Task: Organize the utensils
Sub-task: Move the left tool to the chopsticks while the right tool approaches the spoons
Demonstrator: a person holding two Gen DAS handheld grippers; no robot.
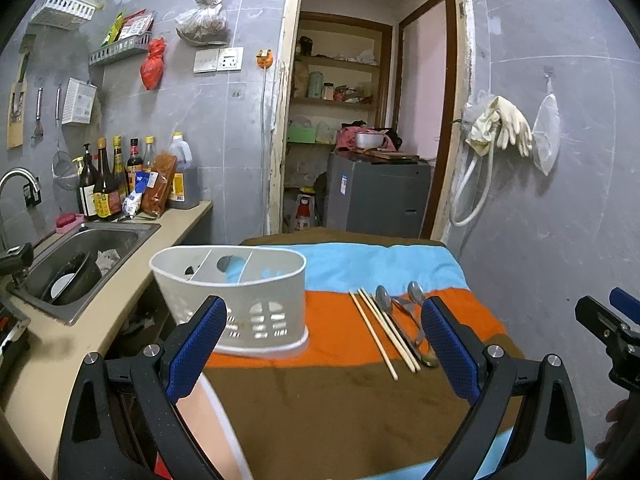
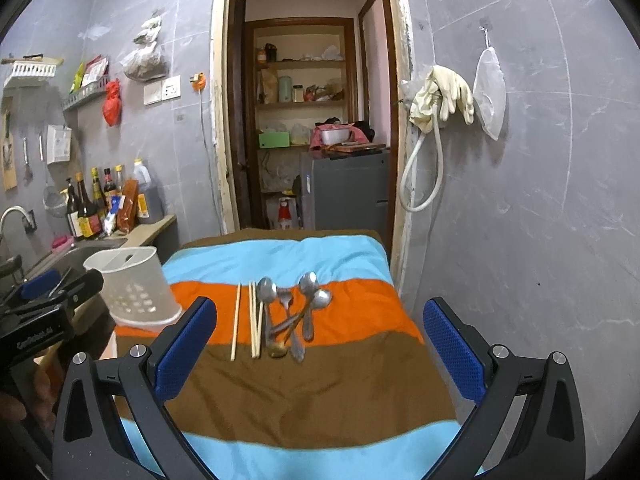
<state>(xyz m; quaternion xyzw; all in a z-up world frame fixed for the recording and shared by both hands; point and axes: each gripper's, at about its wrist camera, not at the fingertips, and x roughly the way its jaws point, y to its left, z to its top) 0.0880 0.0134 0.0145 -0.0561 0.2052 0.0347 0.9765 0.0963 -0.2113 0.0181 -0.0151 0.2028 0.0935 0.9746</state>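
Note:
A white plastic utensil holder (image 1: 234,298) with compartments stands on the left of the striped cloth; it also shows in the right wrist view (image 2: 134,286). Wooden chopsticks (image 1: 378,330) (image 2: 251,320) lie on the orange and brown stripes. Several metal spoons (image 1: 404,312) (image 2: 294,312) lie in a pile just right of them. My left gripper (image 1: 324,344) is open and empty, held above the near cloth. My right gripper (image 2: 320,344) is open and empty, in front of the spoons and chopsticks.
The striped cloth (image 2: 304,392) covers a small table. A counter with a steel sink (image 1: 80,256) and sauce bottles (image 1: 108,184) runs along the left. A grey tiled wall stands close on the right. A doorway (image 1: 372,120) opens behind the table.

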